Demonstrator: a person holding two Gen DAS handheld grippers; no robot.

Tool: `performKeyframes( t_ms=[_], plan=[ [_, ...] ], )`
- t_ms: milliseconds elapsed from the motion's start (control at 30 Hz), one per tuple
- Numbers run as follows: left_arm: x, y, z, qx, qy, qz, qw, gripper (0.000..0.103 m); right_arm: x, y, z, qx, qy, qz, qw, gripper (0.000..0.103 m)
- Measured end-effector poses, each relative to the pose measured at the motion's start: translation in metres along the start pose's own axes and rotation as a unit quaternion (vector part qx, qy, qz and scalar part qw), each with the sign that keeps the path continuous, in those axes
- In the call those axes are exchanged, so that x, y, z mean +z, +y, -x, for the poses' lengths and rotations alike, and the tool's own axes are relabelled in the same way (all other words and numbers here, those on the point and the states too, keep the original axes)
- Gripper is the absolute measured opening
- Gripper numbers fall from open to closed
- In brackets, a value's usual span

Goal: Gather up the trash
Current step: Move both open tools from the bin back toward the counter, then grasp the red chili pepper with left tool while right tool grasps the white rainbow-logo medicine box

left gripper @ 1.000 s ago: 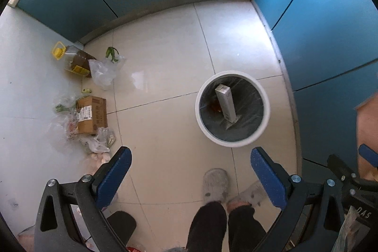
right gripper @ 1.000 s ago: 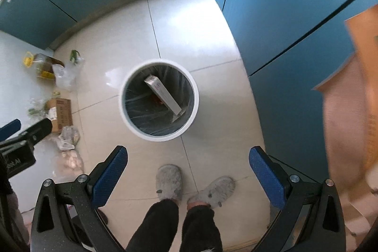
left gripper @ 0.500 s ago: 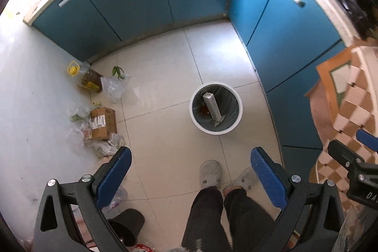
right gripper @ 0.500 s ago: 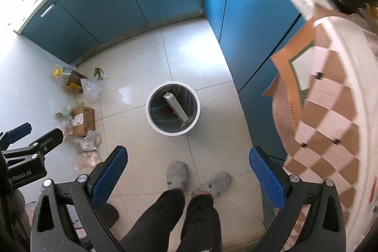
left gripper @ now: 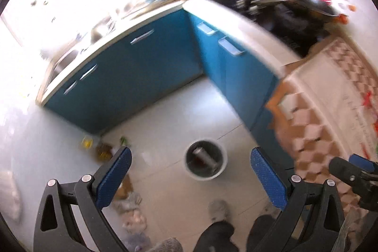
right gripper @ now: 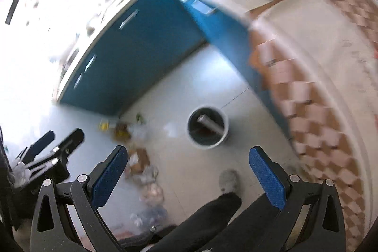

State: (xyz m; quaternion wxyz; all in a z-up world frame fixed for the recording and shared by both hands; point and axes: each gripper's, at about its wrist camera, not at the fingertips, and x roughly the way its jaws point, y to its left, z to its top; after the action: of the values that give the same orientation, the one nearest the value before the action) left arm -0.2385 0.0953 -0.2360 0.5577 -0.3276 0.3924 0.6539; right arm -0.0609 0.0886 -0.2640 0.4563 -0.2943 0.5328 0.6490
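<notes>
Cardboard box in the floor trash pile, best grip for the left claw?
Judgement only, views are blurred. The cardboard box lies flat on the floor, with plastic bags crowding its near side. Come straight down with the open left claw and pinch across its narrower width, clear of the bags. Which faces are free cannot be told.

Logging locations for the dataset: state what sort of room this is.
Most likely a home kitchen: blue base cabinets under a pale countertop, what looks like a sink, and a round bin on the tiled floor.
</notes>
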Motion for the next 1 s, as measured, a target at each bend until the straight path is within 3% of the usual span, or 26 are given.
performKeyframes(
  t_ms=[100,233,400,567,700,767,833,867,967,1000],
  plan=[
    [0.018,-0.069,0.014,-0.038,-0.009,-0.032,0.9987,0.103,0.004,-0.055,0.048,-0.026,-0.039,-0.046,0.998,0.103],
    [0.026,-0.192,0.031,-0.089,0.003,-0.115,0.9894,0.103,-0.009,-0.168,0.12,-0.09,-0.081,-0.146,0.982,0.103],
    [0.008,-0.328,0.028,-0.15,0.07,-0.202,0.9652,0.103,-0.067,-0.319,0.194,-0.198,-0.106,-0.288,0.931,0.103],
    [-0.024,-0.41,-0.019,-0.198,0.205,-0.186,0.9402,0.1,-0.143,-0.441,0.234,-0.253,-0.092,-0.406,0.873,0.103],
    [-0.039,-0.446,-0.057,-0.209,0.272,-0.118,0.9318,0.076,-0.187,-0.492,0.231,-0.268,-0.076,-0.453,0.847,0.103],
    [-0.04,-0.45,-0.07,-0.204,0.28,-0.093,0.9333,0.07,-0.199,-0.505,0.227,-0.274,-0.073,-0.463,0.84,0.102],
    [-0.042,-0.454,-0.078,-0.194,0.282,-0.083,0.9361,0.057,-0.206,-0.515,0.222,-0.282,-0.067,-0.462,0.838,0.102],
    [-0.041,-0.456,-0.076,-0.188,0.267,-0.082,0.9415,0.057,-0.208,-0.521,0.218,-0.285,-0.059,-0.46,0.839,0.102],
    [-0.043,-0.462,-0.071,-0.173,0.246,-0.104,0.948,0.026,-0.209,-0.527,0.205,-0.288,-0.04,-0.451,0.844,0.101],
    [-0.043,-0.463,-0.07,-0.169,0.239,-0.113,0.9496,0.011,-0.209,-0.529,0.201,-0.287,-0.035,-0.449,0.846,0.099]
  ],
)
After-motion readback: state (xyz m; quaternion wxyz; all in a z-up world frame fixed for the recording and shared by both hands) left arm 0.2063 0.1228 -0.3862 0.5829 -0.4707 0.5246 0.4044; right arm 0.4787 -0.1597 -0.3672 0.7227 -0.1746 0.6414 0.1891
